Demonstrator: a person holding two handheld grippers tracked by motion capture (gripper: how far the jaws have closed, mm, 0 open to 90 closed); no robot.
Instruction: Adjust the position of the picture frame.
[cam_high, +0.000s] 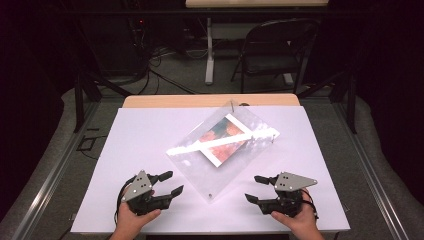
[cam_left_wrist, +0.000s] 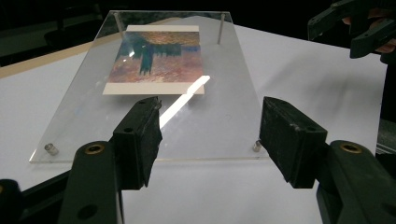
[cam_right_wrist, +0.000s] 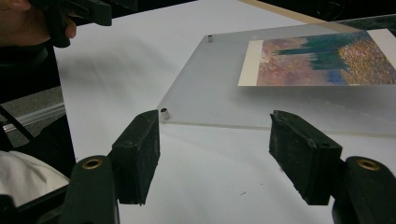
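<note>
A clear rectangular acrylic frame (cam_high: 222, 150) with a colourful printed picture (cam_high: 223, 139) sandwiched inside lies flat on the white tabletop (cam_high: 140, 135), turned cornerwise so that one corner points toward the person. Small metal standoff pins (cam_left_wrist: 51, 149) sit at the frame's corners. The left gripper (cam_high: 169, 182), held in the person's left hand (cam_high: 131, 220), hovers just off the frame's near-left edge, its black jaws standing apart with nothing between them; in the left gripper view that edge of the frame lies straight ahead of the jaws, a little beyond their tips and not touching them. The right gripper (cam_high: 259, 189), held in the right hand (cam_high: 299, 220), sits off the frame's near-right edge, somewhat farther from the frame than the left one, its jaws likewise spread wide and empty. In the right gripper view the frame's near corner with its pin (cam_right_wrist: 164, 113) lies just beyond the left-hand jaw, with bare tabletop between the two jaws. A bright streak of reflected light (cam_high: 225, 141) crosses the frame's top face over the picture. Both grippers point inward toward the frame from opposite sides of its nearest corner.
</note>
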